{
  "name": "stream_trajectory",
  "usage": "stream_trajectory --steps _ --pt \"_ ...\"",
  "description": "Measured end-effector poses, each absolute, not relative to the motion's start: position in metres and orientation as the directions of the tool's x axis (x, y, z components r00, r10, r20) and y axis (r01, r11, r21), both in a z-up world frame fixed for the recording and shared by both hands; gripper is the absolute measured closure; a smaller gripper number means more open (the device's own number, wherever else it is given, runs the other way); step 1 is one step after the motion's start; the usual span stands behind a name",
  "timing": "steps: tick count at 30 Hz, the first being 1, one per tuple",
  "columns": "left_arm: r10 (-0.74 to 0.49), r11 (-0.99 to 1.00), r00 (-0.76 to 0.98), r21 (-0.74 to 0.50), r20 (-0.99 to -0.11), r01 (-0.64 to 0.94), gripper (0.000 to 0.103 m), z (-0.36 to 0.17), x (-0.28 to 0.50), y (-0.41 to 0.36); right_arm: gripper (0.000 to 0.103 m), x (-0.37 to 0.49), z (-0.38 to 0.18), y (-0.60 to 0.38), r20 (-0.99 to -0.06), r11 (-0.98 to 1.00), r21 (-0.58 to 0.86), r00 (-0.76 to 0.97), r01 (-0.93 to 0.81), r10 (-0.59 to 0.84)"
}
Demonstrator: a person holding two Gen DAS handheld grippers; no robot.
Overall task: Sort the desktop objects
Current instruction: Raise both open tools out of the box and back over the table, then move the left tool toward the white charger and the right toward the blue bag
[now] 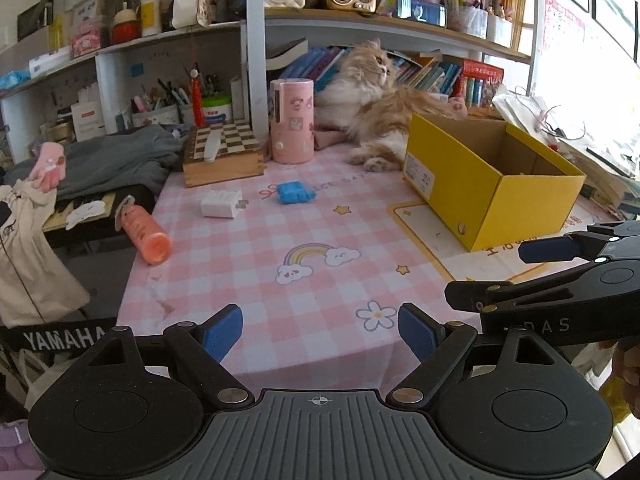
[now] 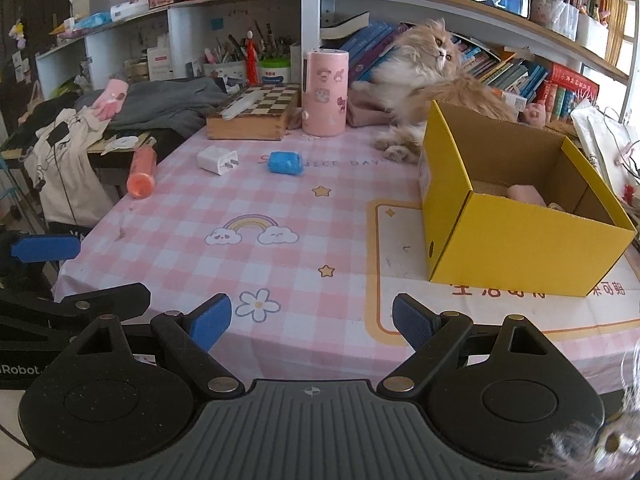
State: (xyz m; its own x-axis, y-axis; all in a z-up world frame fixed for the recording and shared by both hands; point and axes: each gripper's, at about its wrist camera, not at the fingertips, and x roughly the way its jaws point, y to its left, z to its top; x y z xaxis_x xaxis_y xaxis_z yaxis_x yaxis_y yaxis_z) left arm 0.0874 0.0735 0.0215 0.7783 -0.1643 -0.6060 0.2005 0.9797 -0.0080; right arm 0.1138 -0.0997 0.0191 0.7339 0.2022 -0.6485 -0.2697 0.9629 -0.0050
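On the pink checked tablecloth (image 1: 248,264) lie a white charger plug (image 1: 220,205) (image 2: 217,160), a blue roll-shaped object (image 1: 294,193) (image 2: 285,163) and an orange-pink bottle (image 1: 145,233) (image 2: 142,172) on its side near the left edge. An open yellow cardboard box (image 1: 492,196) (image 2: 516,248) stands at the right; a pale pink item (image 2: 526,196) rests inside it. My left gripper (image 1: 320,334) is open and empty above the table's near edge. My right gripper (image 2: 311,326) is open and empty there too, to the right of the left one.
A fluffy ginger-and-white cat (image 1: 380,108) (image 2: 432,76) lies behind the box. A pink cylinder container (image 1: 292,120) (image 2: 325,92) and a wooden chessboard box (image 1: 222,156) (image 2: 254,114) stand at the back. Grey clothes (image 1: 120,156) pile at the left. Shelves of books rise behind.
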Motion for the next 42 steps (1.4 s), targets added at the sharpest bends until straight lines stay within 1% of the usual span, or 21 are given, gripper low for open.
stream_trajectory --steps 10,18,26,38,42 --pt "-0.157 0.985 0.768 -0.044 -0.621 0.165 0.016 0.015 0.097 0.078 0.016 0.120 0.020 -0.099 -0.657 0.961 -0.010 0.727 -0.275 0.201" --pt "-0.123 0.991 0.750 -0.048 -0.649 0.121 0.016 0.007 0.113 0.081 0.016 0.140 0.011 -0.095 -0.683 0.951 -0.005 0.695 -0.309 0.222" --pt "-0.072 0.997 0.765 -0.022 -0.640 0.075 0.016 0.013 0.154 0.080 0.016 0.189 0.009 -0.092 -0.678 0.932 0.010 0.683 -0.362 0.272" --pt "0.025 0.998 0.787 0.057 -0.617 0.013 0.016 0.022 0.213 0.071 0.016 0.265 0.013 -0.100 -0.659 0.915 0.081 0.667 -0.396 0.347" --pt "0.061 0.998 0.788 0.064 -0.612 -0.027 0.016 0.022 0.230 0.075 0.016 0.285 0.013 -0.099 -0.660 0.906 0.103 0.653 -0.411 0.371"
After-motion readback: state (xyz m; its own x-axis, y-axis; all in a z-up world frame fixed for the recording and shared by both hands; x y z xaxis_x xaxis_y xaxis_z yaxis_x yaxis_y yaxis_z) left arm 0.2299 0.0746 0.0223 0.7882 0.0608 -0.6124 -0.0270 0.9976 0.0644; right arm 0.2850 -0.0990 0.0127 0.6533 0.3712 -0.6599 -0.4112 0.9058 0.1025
